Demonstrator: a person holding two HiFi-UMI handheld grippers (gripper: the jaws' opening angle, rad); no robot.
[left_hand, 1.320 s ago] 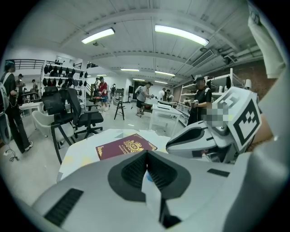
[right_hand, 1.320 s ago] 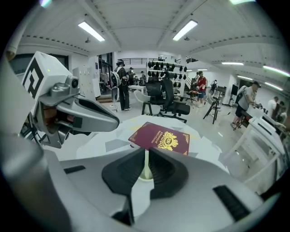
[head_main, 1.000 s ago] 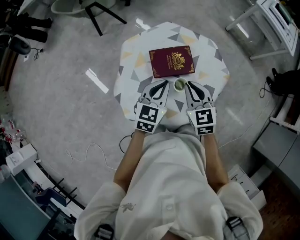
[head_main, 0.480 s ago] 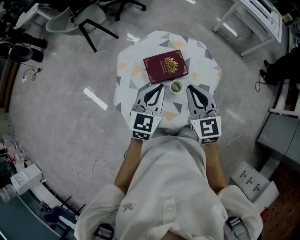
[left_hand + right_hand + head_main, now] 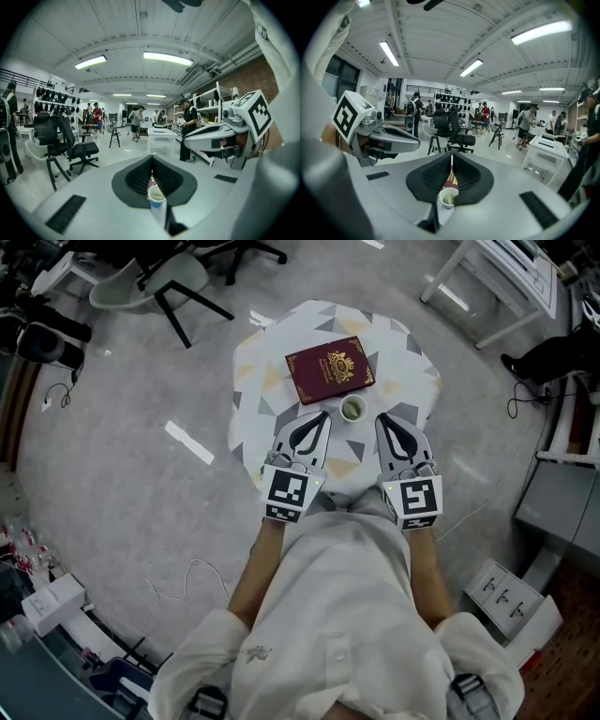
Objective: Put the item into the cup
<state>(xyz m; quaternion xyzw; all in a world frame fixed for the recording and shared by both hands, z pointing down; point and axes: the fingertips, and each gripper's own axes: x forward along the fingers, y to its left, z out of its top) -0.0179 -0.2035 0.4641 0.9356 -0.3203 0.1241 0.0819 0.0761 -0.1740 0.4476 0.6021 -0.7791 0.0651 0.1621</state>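
A small white cup point(image 5: 352, 410) stands on the patterned round table point(image 5: 272, 352), and something pale green shows inside it. A maroon book with a gold crest point(image 5: 328, 371) lies just behind the cup. My left gripper point(image 5: 322, 416) is shut and empty, its tips just left of the cup. Just right of the cup my right gripper point(image 5: 382, 419) is also shut and empty. In the left gripper view the cup point(image 5: 156, 194) shows below the closed left gripper point(image 5: 151, 160). The right gripper view has the cup point(image 5: 448, 197) under the closed right gripper point(image 5: 451, 158).
The table is small, with its near edge under both grippers. An office chair point(image 5: 178, 277) stands on the grey floor at the far left. White desks point(image 5: 506, 287) are at the far right. Cables point(image 5: 187, 568) lie on the floor. Several people stand far off point(image 5: 136, 122).
The view has shifted so the table sits higher in frame. Both grippers have drawn back slightly toward the person and stay shut beside the cup.
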